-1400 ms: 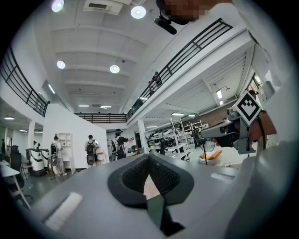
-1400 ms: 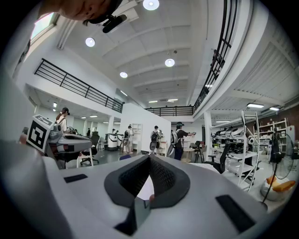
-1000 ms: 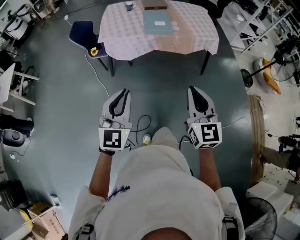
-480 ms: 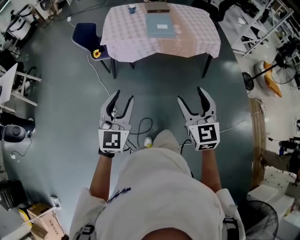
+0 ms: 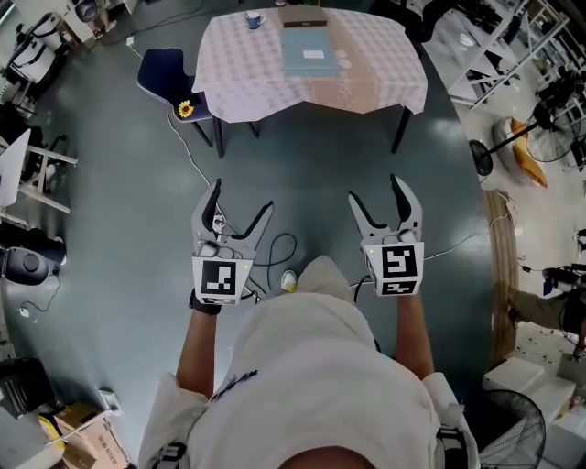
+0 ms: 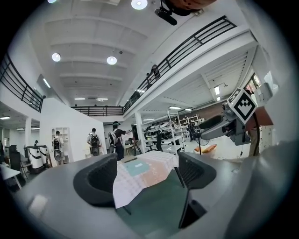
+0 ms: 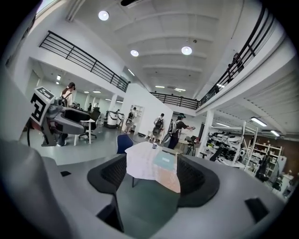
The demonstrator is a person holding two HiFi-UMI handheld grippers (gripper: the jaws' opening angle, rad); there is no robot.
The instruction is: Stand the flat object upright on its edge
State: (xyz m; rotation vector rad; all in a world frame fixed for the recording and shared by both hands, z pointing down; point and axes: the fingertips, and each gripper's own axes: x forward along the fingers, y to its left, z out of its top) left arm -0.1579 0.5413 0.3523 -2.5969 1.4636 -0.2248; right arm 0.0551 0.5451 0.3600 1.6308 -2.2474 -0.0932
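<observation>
The left gripper point(image 5: 243, 197) and the right gripper point(image 5: 375, 190) are held side by side above the dark grey-green floor point(image 5: 302, 174), well apart from the worktop covered with a pink-and-white checked cloth point(image 5: 240, 78). The left jaws are spread wide and are opening further, and nothing is held between them. The right jaws are parted somewhat less and are opening too, and nothing is held there either. The pale teal flat rectangular object point(image 5: 307, 50) is seen lying flat near the middle of the worktop, untouched by either gripper. A small blue-and-white cup point(image 5: 254, 16) is placed near the far edge. A dark blue chair point(image 5: 160, 69) is set beside the worktop's left corner.
</observation>
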